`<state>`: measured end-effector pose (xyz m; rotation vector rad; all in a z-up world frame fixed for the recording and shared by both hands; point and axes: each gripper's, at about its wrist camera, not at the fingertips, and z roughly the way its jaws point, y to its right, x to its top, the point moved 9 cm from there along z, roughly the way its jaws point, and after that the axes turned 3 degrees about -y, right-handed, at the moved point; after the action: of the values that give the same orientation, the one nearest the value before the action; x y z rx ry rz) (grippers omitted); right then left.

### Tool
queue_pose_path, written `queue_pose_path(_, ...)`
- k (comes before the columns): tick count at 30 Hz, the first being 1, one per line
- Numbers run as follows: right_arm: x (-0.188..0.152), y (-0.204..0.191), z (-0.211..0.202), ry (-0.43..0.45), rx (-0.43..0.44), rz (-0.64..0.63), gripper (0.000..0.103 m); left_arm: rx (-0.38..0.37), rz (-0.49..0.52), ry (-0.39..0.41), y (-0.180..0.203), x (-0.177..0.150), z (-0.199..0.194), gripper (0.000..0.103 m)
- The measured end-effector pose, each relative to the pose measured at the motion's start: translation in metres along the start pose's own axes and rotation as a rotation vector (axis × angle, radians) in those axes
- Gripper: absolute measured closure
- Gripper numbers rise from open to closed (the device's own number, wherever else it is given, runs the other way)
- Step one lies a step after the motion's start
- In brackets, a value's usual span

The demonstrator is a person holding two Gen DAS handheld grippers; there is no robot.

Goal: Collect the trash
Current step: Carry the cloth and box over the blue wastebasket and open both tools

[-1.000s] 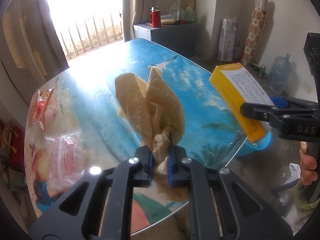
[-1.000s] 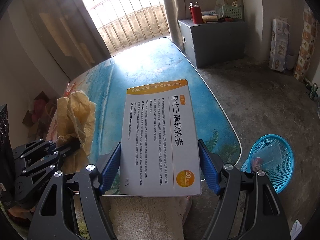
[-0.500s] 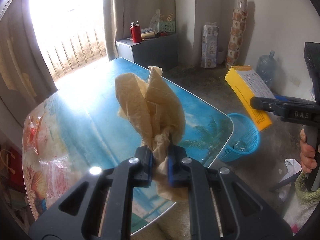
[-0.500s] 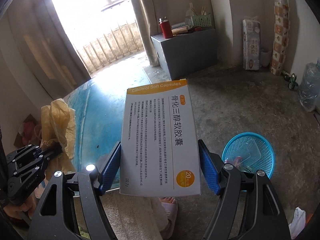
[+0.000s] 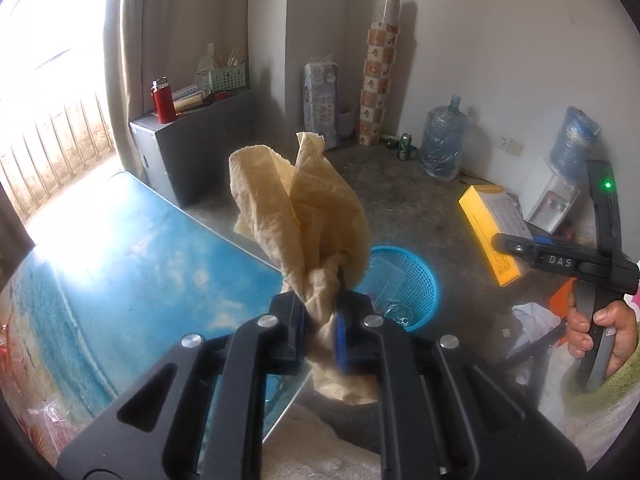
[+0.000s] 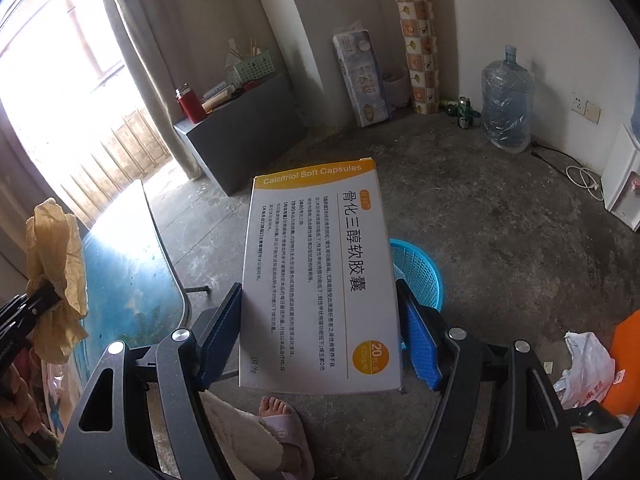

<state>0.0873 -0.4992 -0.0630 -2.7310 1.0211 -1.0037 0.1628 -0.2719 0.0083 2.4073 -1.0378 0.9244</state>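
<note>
Left tool (image 5: 320,322) stays clamped on the crumpled tan paper (image 5: 304,220), its jaws nearly together at the bottom centre of the left view; my right tool (image 6: 320,332) grips the white-and-yellow medicine box (image 6: 320,276) by its long sides, jaws wide around it. Over the last second I have swung both off the bench (image 5: 132,264): a moment ago the paper hung over the blue tabletop, and now the blue basket (image 5: 404,284) on the floor shows just right of it, low in the frame. In the right view the basket (image 6: 420,276) peeks out from behind the box's right edge. I judge both pieces are nearly over the basket, so dropping them comes next.

More wrappers remain on the bench, at the lower left edge of the left view, so the task is not finished. Beyond, a bare concrete floor (image 6: 500,220) runs to white walls. A loose plastic bag (image 6: 588,364) lies at lower right. Further back stand a grey cabinet (image 6: 244,128) with a red flask (image 6: 190,106), and a water jug (image 6: 506,108) at upper right.
</note>
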Motion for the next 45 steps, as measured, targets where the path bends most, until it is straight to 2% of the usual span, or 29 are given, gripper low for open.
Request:
queue_pose_path(3, -0.011, 0.025, 0.014, -0.03, -0.006, 0.062, 0.032, -0.085, 0.002, -0.013, 0.027, 0.001, 0.018, 0.093)
queue_pose_path(7, -0.028, 0.05, 0.036, -0.082, -0.006, 0.13, 0.032, -0.172, 0.001, -0.059, 0.06, -0.016, 0.042, 0.093)
queue_pose_path(12, -0.047, 0.072, 0.061, -0.134, 0.004, 0.188, 0.032, -0.228, -0.001, -0.132, 0.091, -0.038, 0.077, 0.093)
queue_pose_path(19, -0.059, 0.092, 0.097, -0.191, 0.057, 0.271, 0.032, -0.303, -0.072, -0.257, 0.121, -0.055, 0.149, 0.093)
queue_pose_path(24, -0.06, 0.109, 0.125, -0.227, 0.066, 0.32, 0.032, -0.313, -0.158, -0.327, 0.125, -0.061, 0.219, 0.093)
queue_pose_path(32, -0.06, 0.13, 0.195, -0.309, 0.054, 0.383, 0.032, -0.243, -0.284, -0.454, 0.105, -0.085, 0.344, 0.093)
queue_pose_path(36, -0.057, 0.14, 0.232, -0.344, 0.001, 0.382, 0.031, -0.193, -0.284, -0.516, 0.096, -0.097, 0.392, 0.093)
queue_pose_path(41, -0.046, 0.153, 0.269, -0.347, -0.051, 0.373, 0.03, -0.198, -0.305, -0.558, 0.092, -0.104, 0.435, 0.092)
queue_pose_path(43, -0.046, 0.161, 0.283, -0.366, -0.101, 0.361, 0.029, -0.177, -0.284, -0.561, 0.091, -0.107, 0.448, 0.086)
queue_pose_path(45, -0.049, 0.168, 0.293, -0.383, -0.157, 0.345, 0.027, -0.153, -0.267, -0.566, 0.088, -0.111, 0.455, 0.068)
